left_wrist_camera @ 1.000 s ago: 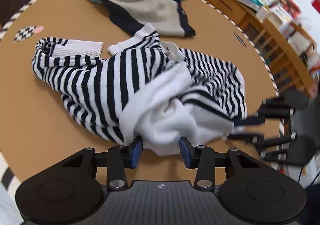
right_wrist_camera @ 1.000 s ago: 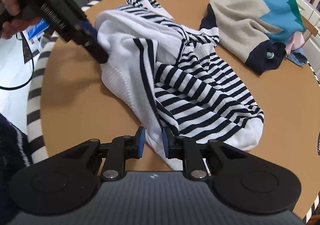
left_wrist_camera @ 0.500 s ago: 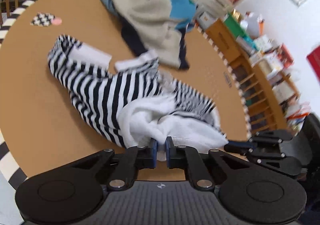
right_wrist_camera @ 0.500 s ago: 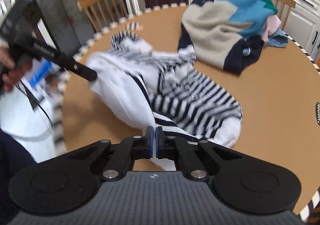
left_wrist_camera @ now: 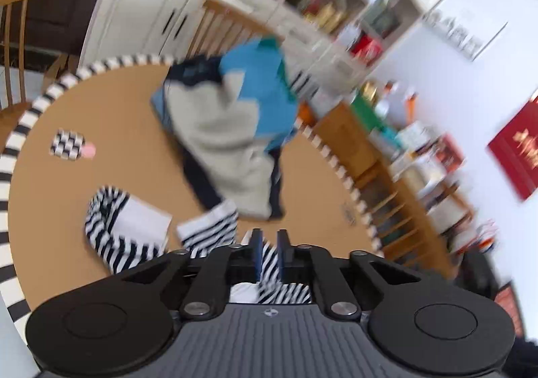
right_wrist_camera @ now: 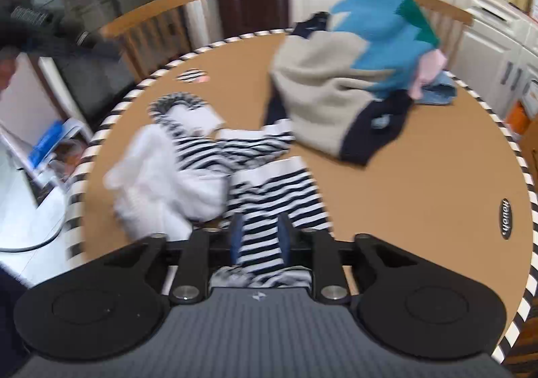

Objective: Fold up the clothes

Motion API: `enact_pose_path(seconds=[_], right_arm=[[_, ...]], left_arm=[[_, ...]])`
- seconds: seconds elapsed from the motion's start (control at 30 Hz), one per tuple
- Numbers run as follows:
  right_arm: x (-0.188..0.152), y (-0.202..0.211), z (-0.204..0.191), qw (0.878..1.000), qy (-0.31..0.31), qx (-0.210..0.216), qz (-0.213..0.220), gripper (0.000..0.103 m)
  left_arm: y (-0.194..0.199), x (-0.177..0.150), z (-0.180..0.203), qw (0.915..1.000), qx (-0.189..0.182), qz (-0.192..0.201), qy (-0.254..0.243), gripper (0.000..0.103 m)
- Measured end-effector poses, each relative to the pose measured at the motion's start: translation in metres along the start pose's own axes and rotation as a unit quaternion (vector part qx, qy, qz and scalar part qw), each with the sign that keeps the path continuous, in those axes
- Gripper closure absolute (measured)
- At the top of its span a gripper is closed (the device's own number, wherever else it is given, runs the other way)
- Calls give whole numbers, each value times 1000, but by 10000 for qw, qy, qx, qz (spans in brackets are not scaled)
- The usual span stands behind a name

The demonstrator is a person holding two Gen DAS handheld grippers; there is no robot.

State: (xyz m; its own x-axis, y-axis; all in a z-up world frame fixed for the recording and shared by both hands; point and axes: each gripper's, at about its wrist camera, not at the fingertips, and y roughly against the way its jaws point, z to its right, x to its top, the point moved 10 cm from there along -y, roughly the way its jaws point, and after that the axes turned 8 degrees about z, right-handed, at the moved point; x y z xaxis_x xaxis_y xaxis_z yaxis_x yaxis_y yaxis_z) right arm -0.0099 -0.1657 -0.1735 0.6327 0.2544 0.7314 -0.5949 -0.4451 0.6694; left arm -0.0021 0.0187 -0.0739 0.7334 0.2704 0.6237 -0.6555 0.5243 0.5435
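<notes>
- Left gripper [left_wrist_camera: 268, 255]: fingers nearly together, pinching a fold of the striped sweater [left_wrist_camera: 134, 237]; the rest of the garment trails ahead and to its left on the round surface [left_wrist_camera: 101, 102]
- Right gripper [right_wrist_camera: 259, 237]: fingers set apart with striped cloth [right_wrist_camera: 269, 196] running between them; whether they clamp it I cannot tell, frame blurred
- White inner side of the sweater bunched ahead-left of right gripper
- Colour-block sweater [right_wrist_camera: 343, 82] heaped farther ahead, just beyond the striped one

Black gripper [left_wrist_camera: 268, 243] body, blue-padded fingers [left_wrist_camera: 256, 252], silver screws.
</notes>
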Motion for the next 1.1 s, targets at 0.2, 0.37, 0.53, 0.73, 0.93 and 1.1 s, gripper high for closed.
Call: enact_pose_path(seconds=[0.2,0.37,0.53,0.73,0.93,1.1], right_arm=[[27,-73,60,9943,-624,-840,213,57],[39,-120,94,9887,-1025,-1088,97,54],[38,-146,114,9828,-1442,-1154,-25,50],[39,-180,123,9813,-1576,-1094,-121,61],[84,-192,112,9835,-1681,-593,323,94],[222,-153,111,9794,-898,-383,1766,94]], left_arm=[[-79,-11,-41,9966,624,-238,478,53],[-142,12,-63,9927,1140,-232,322,44],[-194,31,-67,9903,1305,-369,-287,38],[-251,37,-77,9887,1271,-626,-499,41],[-264,106,-55,9944,761,52,-725,92],[-265,177,-31,9933,300,693,-873,93]])
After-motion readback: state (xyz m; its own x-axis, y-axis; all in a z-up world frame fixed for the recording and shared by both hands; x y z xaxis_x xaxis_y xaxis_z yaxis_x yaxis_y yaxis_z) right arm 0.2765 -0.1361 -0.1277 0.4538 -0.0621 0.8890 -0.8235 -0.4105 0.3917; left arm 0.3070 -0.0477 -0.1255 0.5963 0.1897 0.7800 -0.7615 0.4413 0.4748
